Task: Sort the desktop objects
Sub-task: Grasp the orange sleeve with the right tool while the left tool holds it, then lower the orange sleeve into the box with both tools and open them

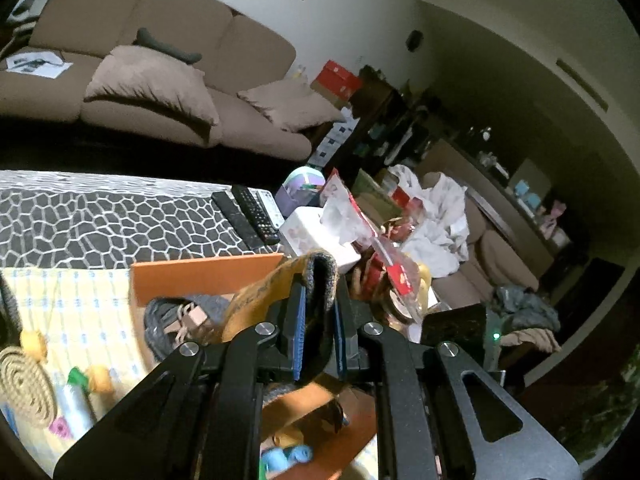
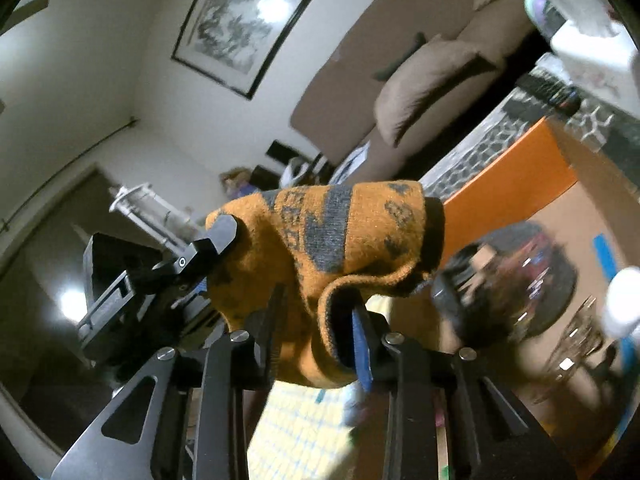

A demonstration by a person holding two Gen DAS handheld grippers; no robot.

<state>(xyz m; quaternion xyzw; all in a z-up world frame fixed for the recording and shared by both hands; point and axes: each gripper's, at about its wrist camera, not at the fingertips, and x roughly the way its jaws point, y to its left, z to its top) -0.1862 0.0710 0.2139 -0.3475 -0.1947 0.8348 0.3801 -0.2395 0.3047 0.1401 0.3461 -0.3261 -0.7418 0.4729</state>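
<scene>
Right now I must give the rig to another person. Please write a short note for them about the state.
Left gripper: shut on the orange sock.
Right gripper: shut on the same sock; both hold it in the air between them.
Below: orange box with a dark bundle already inside.
Left: place the sock, then sort the small items on the yellow cloth.

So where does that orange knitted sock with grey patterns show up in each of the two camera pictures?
Left wrist view: the orange knitted sock with grey patterns sits centre, pinched in the left tool.
Right wrist view: centre, stretched between both tools, right tool gripping its cuff.
Shared landmark: orange cardboard box.
</scene>
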